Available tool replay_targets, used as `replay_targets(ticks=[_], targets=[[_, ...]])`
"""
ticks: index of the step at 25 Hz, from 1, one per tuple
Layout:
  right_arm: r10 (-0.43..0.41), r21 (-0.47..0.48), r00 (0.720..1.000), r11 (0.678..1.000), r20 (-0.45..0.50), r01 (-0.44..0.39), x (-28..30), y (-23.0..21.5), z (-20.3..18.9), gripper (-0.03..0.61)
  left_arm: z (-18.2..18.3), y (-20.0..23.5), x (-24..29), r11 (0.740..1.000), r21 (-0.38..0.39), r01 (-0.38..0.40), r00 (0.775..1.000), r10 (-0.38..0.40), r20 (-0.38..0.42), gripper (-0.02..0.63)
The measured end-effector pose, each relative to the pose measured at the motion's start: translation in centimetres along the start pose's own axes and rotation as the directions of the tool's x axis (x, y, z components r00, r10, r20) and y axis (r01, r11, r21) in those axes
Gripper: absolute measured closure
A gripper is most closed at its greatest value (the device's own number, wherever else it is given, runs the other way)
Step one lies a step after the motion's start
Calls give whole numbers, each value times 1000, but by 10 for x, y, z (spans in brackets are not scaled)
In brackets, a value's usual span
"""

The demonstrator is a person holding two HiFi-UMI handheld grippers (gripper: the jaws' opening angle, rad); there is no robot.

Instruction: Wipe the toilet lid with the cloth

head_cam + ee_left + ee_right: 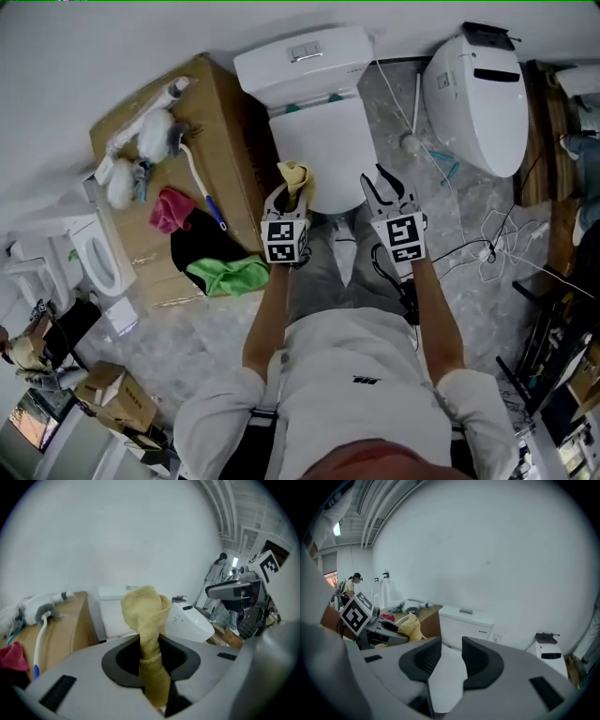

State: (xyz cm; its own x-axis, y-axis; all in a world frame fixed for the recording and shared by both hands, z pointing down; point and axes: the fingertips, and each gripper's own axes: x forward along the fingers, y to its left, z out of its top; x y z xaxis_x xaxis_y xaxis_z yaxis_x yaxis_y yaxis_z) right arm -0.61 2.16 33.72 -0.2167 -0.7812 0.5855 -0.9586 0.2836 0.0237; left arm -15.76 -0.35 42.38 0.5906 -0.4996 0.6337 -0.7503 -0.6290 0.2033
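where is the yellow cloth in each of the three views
Head view: yellow cloth at centre, held in the left gripper, above the front of the toilet lid.
Left gripper view: dead centre, cloth pinched between the jaws.
Right gripper view: left of centre, cloth sticking up from the left gripper.
Shared landmark: the white toilet tank behind it.

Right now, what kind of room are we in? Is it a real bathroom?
Probably a workshop or test room set up like a bathroom. A toilet stands against a bare wall, a second toilet sits beside it, and cables lie loose on the floor.
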Motion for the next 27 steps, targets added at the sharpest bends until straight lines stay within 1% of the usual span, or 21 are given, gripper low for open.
replay_targets(ticks=[2, 4, 9, 13, 18, 22, 27], targets=[[-22, -45, 999, 999, 43, 24, -14, 3, 25, 430, 32, -8, -15, 999, 40, 19, 998, -21, 60, 512], [-37, -86, 996, 995, 76, 43, -30, 8, 46, 431, 57, -19, -34, 997, 73, 33, 994, -40, 106, 512], [-66, -88, 987, 993, 147, 80, -60, 10, 87, 433, 109, -38, -72, 990, 132, 50, 973, -78, 216, 512], [-60, -105, 981, 991, 185, 81, -75, 11, 106, 433, 141, -48, -93, 985, 164, 48, 954, -94, 284, 512], [-56, -117, 976, 990, 210, 82, -82, 10, 126, 433, 168, -52, -105, 982, 186, 42, 938, -103, 331, 512], [-60, -112, 973, 990, 224, 87, -84, 6, 134, 433, 180, -51, -108, 980, 195, 39, 929, -107, 355, 512], [-56, -107, 970, 991, 237, 83, -84, 8, 143, 433, 196, -53, -116, 974, 223, 42, 918, -126, 375, 512]])
